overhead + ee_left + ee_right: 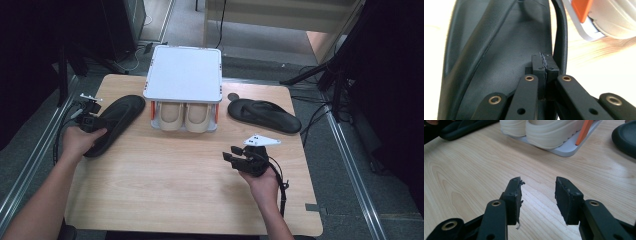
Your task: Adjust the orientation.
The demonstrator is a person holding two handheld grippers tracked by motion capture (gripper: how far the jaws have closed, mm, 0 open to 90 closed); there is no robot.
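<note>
Nearest the high camera, the person's two forearms come in over the near edge of the wooden table (pixel 165 185).

The left gripper (pixel 89 121) sits on the left flip-flop (pixel 112 124), a black sandal lying left of the white shoe rack (pixel 184 75) that stands at the far middle of the table. The sandal's long axis runs on a slant: one end points toward the rack's left corner, and the other, under the hand, points toward the table's near-left side. In the left gripper view the jaws are pressed together with no gap, their tips (pixel 545 65) resting against the sandal's footbed (pixel 506 57) just beside its strap (pixel 560 37). Whether a bit of strap or sole is pinched between them I cannot tell. The rack's orange post (pixel 581 8) and grey base show close at the upper right.

The right gripper (pixel 239 156) hovers in front of the rack and to its right, over bare wood, its jaws standing apart with nothing between them (pixel 537 195).

The right flip-flop (pixel 263 116) lies right of the rack, well apart from this gripper, its long axis also slanting. A pair of cream shoes (pixel 185 116) sits on the rack's lower shelf.
</note>
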